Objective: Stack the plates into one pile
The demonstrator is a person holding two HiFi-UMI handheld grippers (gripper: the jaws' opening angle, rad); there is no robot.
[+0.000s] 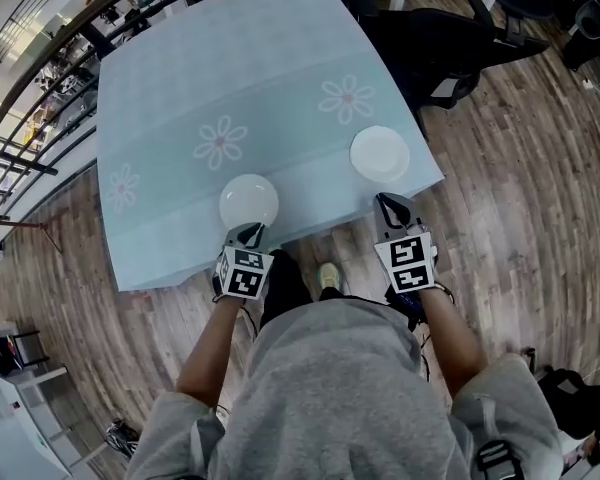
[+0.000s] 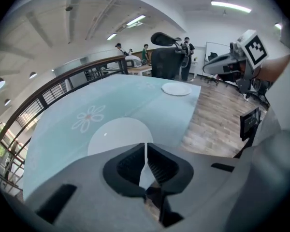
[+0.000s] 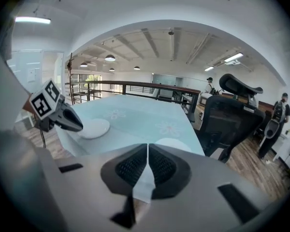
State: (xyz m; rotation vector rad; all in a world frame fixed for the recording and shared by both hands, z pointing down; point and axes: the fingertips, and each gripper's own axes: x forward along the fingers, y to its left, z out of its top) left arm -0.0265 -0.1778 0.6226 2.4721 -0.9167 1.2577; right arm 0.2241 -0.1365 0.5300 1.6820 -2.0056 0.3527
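Pale blue tablecloth (image 1: pixel 230 78) printed with faint flowers (image 1: pixel 220 143) spreads over a wooden plank floor (image 1: pixel 520 198).

Toward the left of the tablecloth's near edge lies the left plate (image 1: pixel 248 200), white and round. The left gripper (image 1: pixel 248 233) reaches it from the near side. Its jaws are almost together and pinch the plate's near rim, and a thin white sliver shows between the pads. Whether this plate rests on the tablecloth or is raised off it cannot be told.

Further right, well apart from the first, the right plate (image 1: pixel 380 153) sits flat near the near right corner. It is also white and round.

The right gripper (image 1: pixel 394 206) is at the near edge just short of this plate and does not touch it. In the right gripper view its jaws are closed together with nothing held. Only the tablecloth shows through the narrow slit between them, and the plate lies just ahead.

A black office chair (image 1: pixel 440 48) stands beyond the far right corner.
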